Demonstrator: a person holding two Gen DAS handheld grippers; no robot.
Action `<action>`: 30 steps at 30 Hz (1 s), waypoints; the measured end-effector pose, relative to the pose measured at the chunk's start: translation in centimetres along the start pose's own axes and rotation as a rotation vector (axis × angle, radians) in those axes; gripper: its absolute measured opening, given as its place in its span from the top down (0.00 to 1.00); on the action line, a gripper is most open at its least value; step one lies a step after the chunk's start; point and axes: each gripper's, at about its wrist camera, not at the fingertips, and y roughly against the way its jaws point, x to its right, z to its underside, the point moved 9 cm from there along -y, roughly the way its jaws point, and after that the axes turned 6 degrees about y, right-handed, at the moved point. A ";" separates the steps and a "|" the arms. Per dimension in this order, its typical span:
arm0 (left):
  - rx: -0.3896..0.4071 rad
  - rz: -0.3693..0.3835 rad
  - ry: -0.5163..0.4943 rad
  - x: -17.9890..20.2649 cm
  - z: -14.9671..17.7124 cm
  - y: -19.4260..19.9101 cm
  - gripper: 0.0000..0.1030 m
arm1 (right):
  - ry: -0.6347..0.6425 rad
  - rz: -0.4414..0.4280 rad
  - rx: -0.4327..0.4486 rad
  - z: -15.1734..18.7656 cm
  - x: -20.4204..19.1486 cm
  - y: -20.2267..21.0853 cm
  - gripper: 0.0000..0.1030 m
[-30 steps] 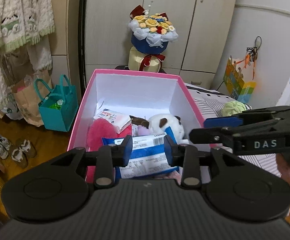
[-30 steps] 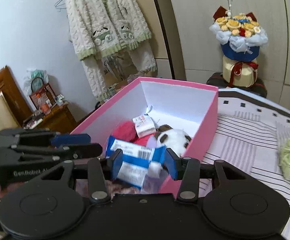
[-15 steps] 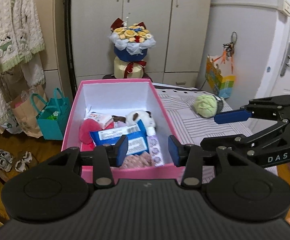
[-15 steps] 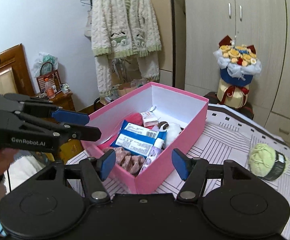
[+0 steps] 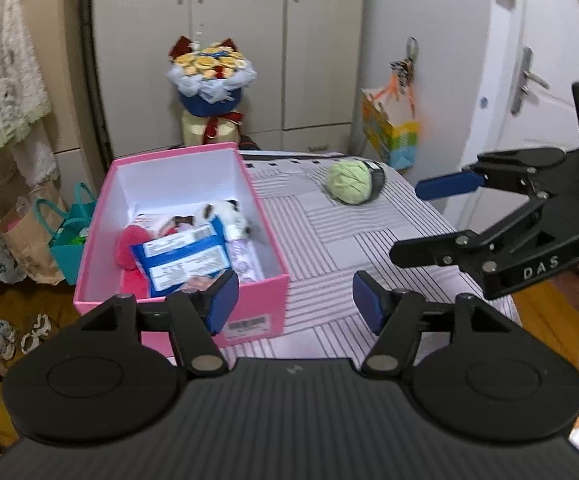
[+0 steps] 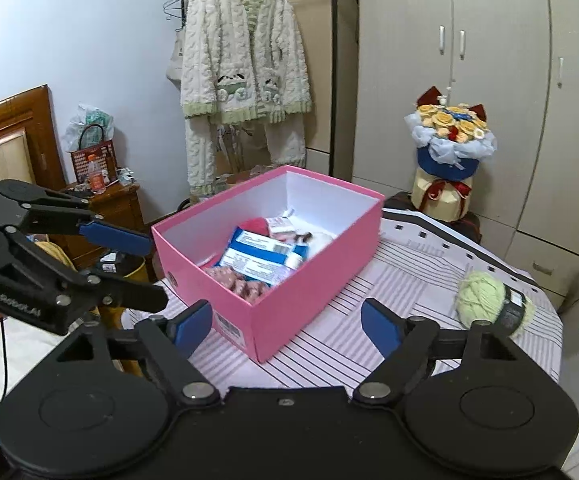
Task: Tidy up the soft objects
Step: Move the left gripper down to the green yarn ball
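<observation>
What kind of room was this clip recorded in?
Most likely a bedroom in a home: a tall built-in wardrobe, a fleecy cardigan hanging on a hanger, and a pink box of soft items on a striped cloth-covered surface.

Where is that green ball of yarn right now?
The green ball of yarn lies on the striped cloth, right of the pink box in both views, outside it.

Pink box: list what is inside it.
In the pink box: a blue-and-white packet on top, a red fluffy thing, a black-and-white plush toy, pink knitwear, a small white pack. Whatever lies beneath the packet is hidden.
</observation>
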 end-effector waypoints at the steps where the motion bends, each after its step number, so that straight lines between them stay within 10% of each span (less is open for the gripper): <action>1: -0.005 0.002 -0.014 0.5 0.1 -0.2 0.39 | -0.007 0.007 0.000 0.4 0.3 0.2 0.17; 16: -0.081 0.087 -0.083 7.2 -0.3 -6.5 0.28 | -0.111 0.061 0.006 6.8 7.6 2.4 0.13; 30: 0.016 0.157 0.062 9.8 -4.5 -14.8 0.15 | -0.067 0.162 0.084 8.5 14.2 -0.3 0.11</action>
